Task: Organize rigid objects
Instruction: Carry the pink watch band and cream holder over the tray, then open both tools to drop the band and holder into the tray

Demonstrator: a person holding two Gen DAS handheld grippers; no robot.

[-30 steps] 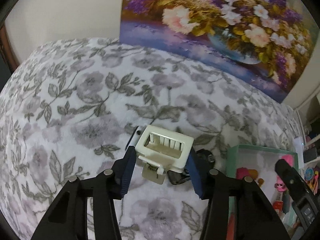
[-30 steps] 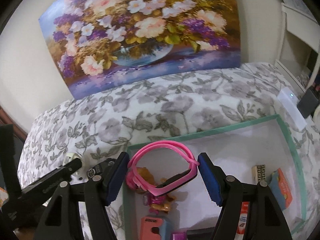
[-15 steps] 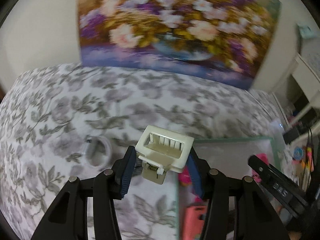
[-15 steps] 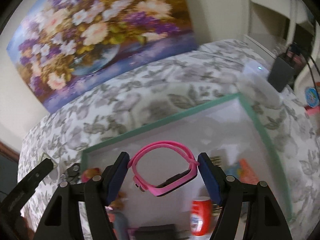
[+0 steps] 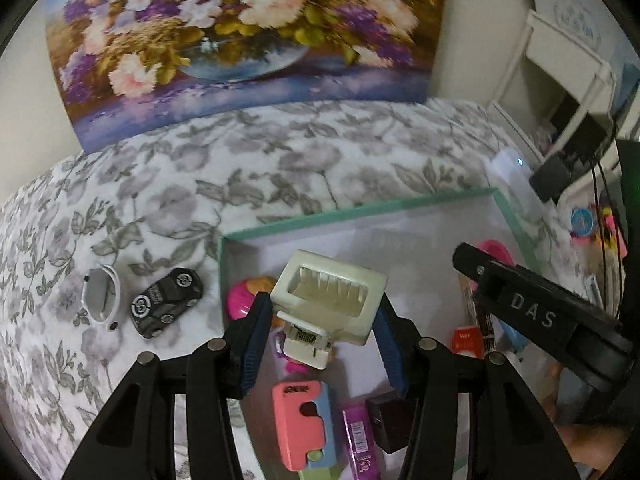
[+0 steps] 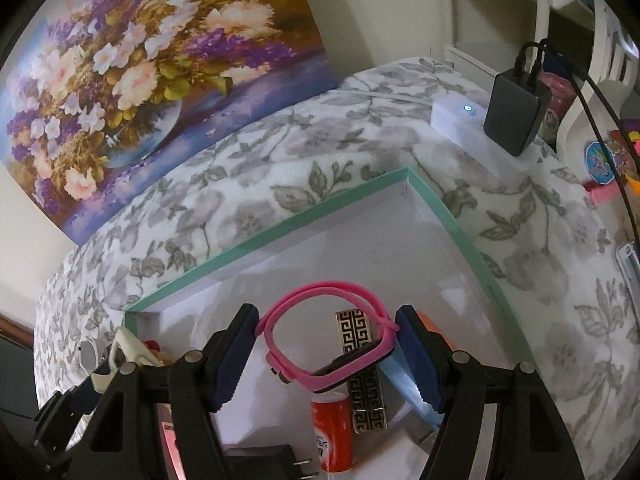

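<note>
My left gripper (image 5: 320, 344) is shut on a cream hair claw clip (image 5: 330, 300) and holds it above the left part of the teal-rimmed white box (image 5: 352, 210). My right gripper (image 6: 326, 360) is shut on a pink watch (image 6: 332, 344) and holds it over the box's (image 6: 288, 236) middle; this gripper also shows in the left wrist view (image 5: 532, 312). The clip also shows in the right wrist view (image 6: 128, 352). On the bedspread left of the box lie a black toy car (image 5: 166, 298) and a white ring-shaped thing (image 5: 100, 294).
In the box lie a pink-and-blue case (image 5: 302, 424), a magenta tube (image 5: 360, 436), a red-capped tube (image 6: 332, 428), a gold patterned clip (image 6: 362, 372) and a black plug (image 6: 268, 464). A white power strip with a black charger (image 6: 512, 112) sits beyond the box. A flower painting (image 5: 240, 40) leans at the back.
Both grippers have swung right, each keeping its hold. The left one now holds the clip over the box instead of over the bedspread, and the right one carried the watch further over the box.
</note>
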